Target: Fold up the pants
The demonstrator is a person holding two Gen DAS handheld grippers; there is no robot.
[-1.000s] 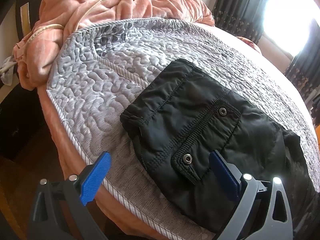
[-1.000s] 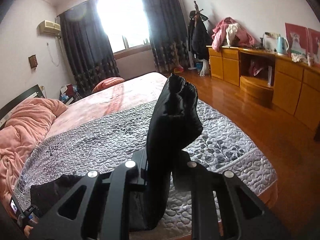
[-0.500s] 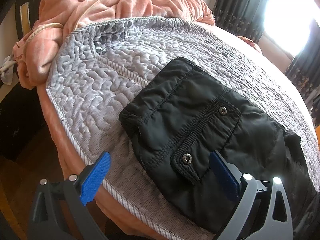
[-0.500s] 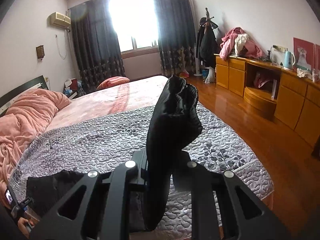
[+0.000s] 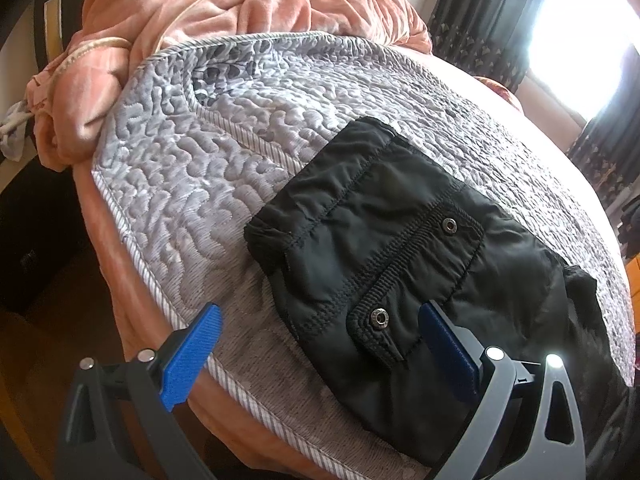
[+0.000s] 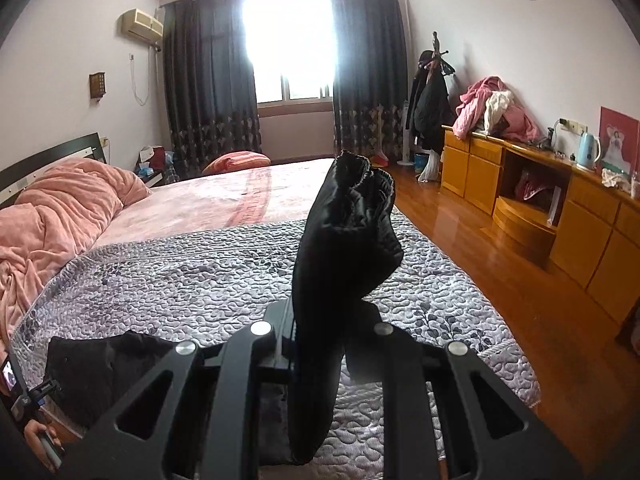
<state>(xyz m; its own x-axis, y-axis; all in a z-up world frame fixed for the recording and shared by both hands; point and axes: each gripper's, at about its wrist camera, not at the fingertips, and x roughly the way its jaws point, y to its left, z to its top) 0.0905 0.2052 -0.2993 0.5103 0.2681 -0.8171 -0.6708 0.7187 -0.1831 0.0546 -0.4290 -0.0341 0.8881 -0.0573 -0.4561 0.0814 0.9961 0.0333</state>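
A: Left view. Where are the pants [image 5: 400, 248]?

B: They lie on the grey quilt [image 5: 192, 184], near the bed's edge, waistband toward the pink blanket [image 5: 224, 4]. Two snaps [image 5: 379, 317] show on the pocket flap.

A: And the left gripper [image 5: 320, 332]?

B: Its jaws stand wide, holding nothing. One blue finger [image 5: 192, 356] sits over the quilt's edge, the other over the black cloth; whether that one touches it cannot be told.

A: Right view?

B: The right gripper [image 6: 320, 332] has its jaws narrow, clamped on the pants [image 6: 340, 248]. The gathered cuffs stick up past the jaws, above the bed [image 6: 224, 200]; the remaining cloth lies on the quilt at lower left. A wooden dresser [image 6: 560, 208] lines the far wall.
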